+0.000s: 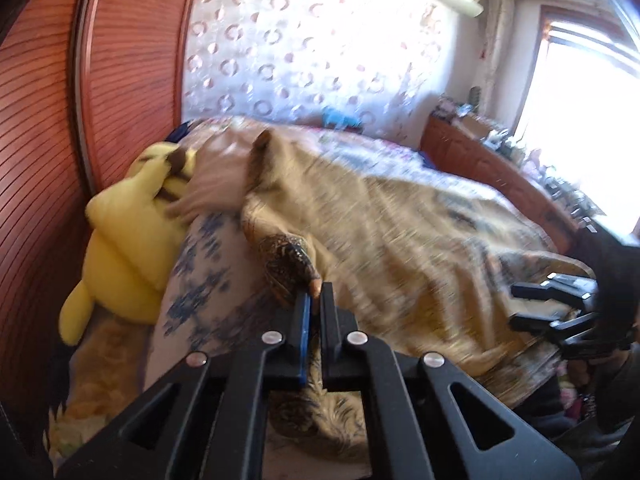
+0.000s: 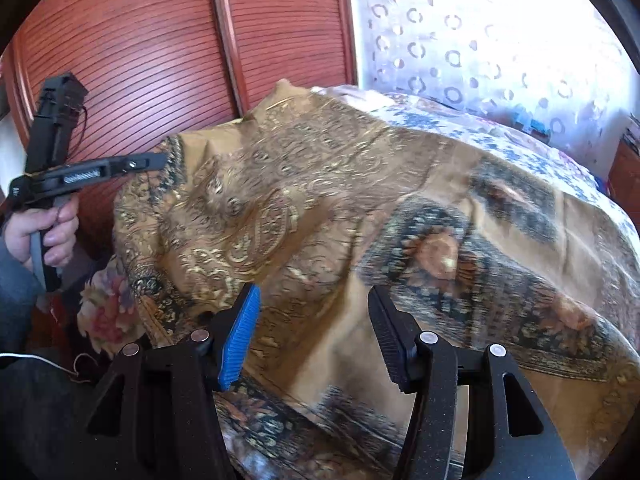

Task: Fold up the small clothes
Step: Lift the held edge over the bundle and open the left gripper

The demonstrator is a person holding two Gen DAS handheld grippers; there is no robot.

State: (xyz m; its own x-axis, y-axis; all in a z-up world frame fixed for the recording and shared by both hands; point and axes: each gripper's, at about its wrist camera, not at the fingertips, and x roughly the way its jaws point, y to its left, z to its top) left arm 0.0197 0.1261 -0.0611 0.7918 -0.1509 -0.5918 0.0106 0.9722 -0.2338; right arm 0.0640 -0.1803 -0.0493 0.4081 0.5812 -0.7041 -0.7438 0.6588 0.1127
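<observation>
Cloth: a thin gold and brown scarf (image 2: 320, 200) with swirly patterns lies spread over the bed (image 1: 208, 280). It is big and wrinkly, and one corner is lifted off the bed.
Where it sits: the scarf covers most of the bed top, on a white and blue flowered sheet (image 2: 500, 136).
Left hand-held gripper (image 1: 316, 300): its two fingers are pinched tight on a dark patterned corner of the scarf. That corner is pulled up and away from the rest.
Right hand-held gripper (image 2: 312, 332): its fingers are spread wide, with nothing between them. It hangs just over the near part of the scarf.
Step, I think: one corner is caught, and the other hand looks ready to grab a second spot so the scarf can be folded over.
What could go wrong: the cloth looks slippery and thin. If the left hand pulls hard, the corner may slide out. If the right one grabs too deep, it may pinch the sheet too and drag it along.
Nearby: a yellow plush toy (image 1: 128, 232) leans at the bed edge, near the wooden wardrobe doors (image 2: 160, 40). A wide swing could knock the toy off.
Farther off: a bright window (image 1: 580, 120) and a dotted curtain (image 1: 300, 52).
</observation>
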